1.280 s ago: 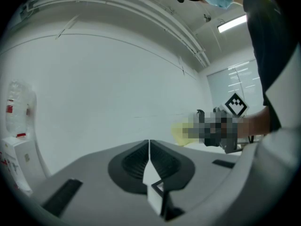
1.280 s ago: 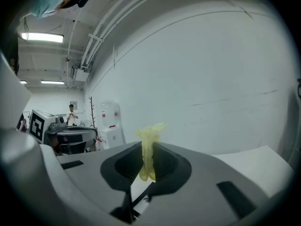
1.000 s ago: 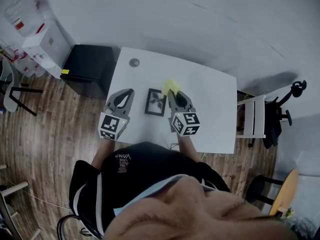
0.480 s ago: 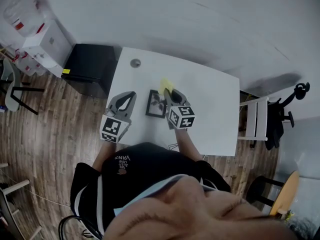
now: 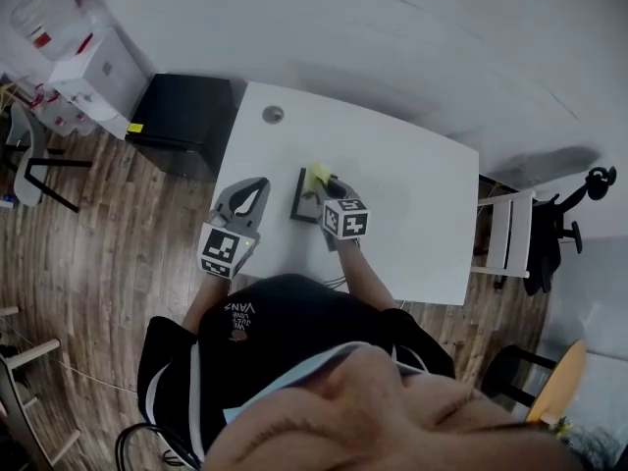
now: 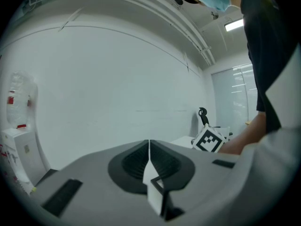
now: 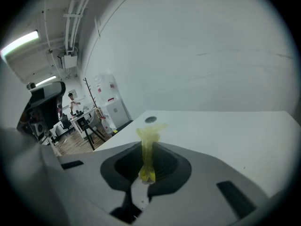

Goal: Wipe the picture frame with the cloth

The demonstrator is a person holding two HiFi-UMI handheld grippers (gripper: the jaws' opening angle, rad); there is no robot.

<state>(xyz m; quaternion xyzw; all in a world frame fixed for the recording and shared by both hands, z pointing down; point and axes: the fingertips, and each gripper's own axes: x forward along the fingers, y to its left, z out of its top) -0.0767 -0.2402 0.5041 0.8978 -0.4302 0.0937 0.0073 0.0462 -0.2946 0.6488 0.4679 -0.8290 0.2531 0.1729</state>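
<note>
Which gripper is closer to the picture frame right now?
Right. The right gripper, holding the cloth, is over the picture frame; the left gripper is off to its left, apart.

A white counter (image 5: 422,214) stands against a plain white wall (image 5: 392,37); wood-plank floor (image 5: 108,243) surrounds it; a black cabinet (image 5: 186,116) sits just beside its left end; a white chair (image 5: 508,232) and a black office chair (image 5: 543,238) stand at its right; a ceiling strip light (image 7: 19,42) glows.

A white tabletop (image 5: 422,214) stands on a wood-plank floor (image 5: 108,263), with a small round grey disc (image 5: 273,114) near its far left corner. A black cabinet (image 5: 186,121) sits just beside its left edge. A white chair (image 5: 508,234) stands at its right, with a black office chair (image 5: 549,234) beyond.
</note>
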